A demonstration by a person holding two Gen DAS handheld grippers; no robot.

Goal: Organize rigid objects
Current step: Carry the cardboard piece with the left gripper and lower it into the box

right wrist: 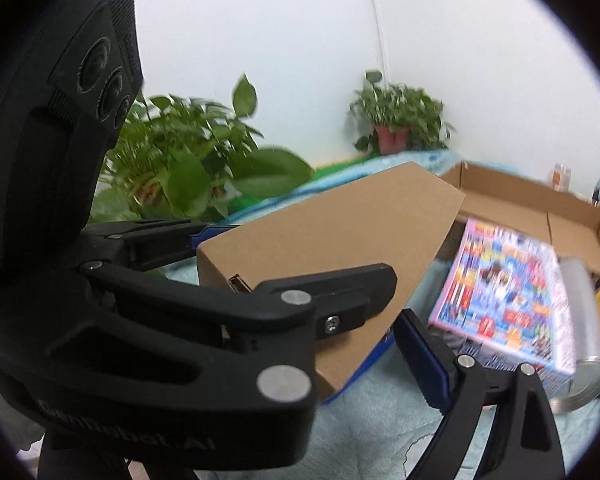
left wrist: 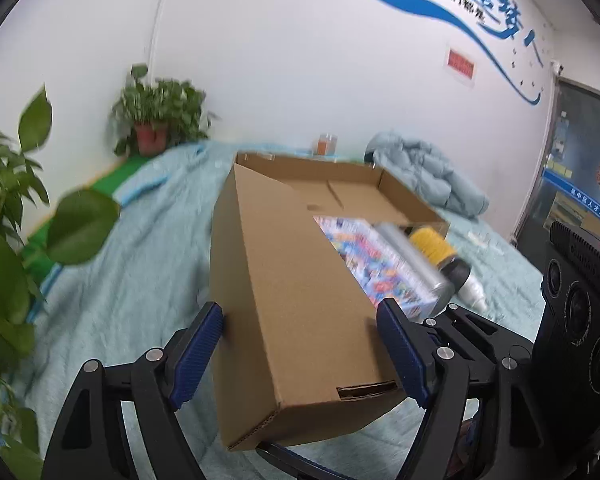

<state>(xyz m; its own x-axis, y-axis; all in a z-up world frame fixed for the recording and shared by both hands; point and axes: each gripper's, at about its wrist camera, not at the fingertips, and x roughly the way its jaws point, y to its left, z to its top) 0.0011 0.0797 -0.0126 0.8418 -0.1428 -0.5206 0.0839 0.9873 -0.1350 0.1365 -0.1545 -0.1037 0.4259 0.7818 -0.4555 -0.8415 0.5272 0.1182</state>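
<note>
Left wrist view shows our left tool (left wrist: 300,354) spread open astride the cardboard lid (left wrist: 296,292), whose long axis runs straight ahead.

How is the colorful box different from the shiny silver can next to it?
The colorful box is flat and rectangular; the silver can is round like a tube. The colorful box is covered in bright pictures; the silver can is plain shiny metal. The colorful box looks wider than the silver can. Both lie side by side in the open cardboard box, which the left gripper straddles with wide-open fingers.
</note>
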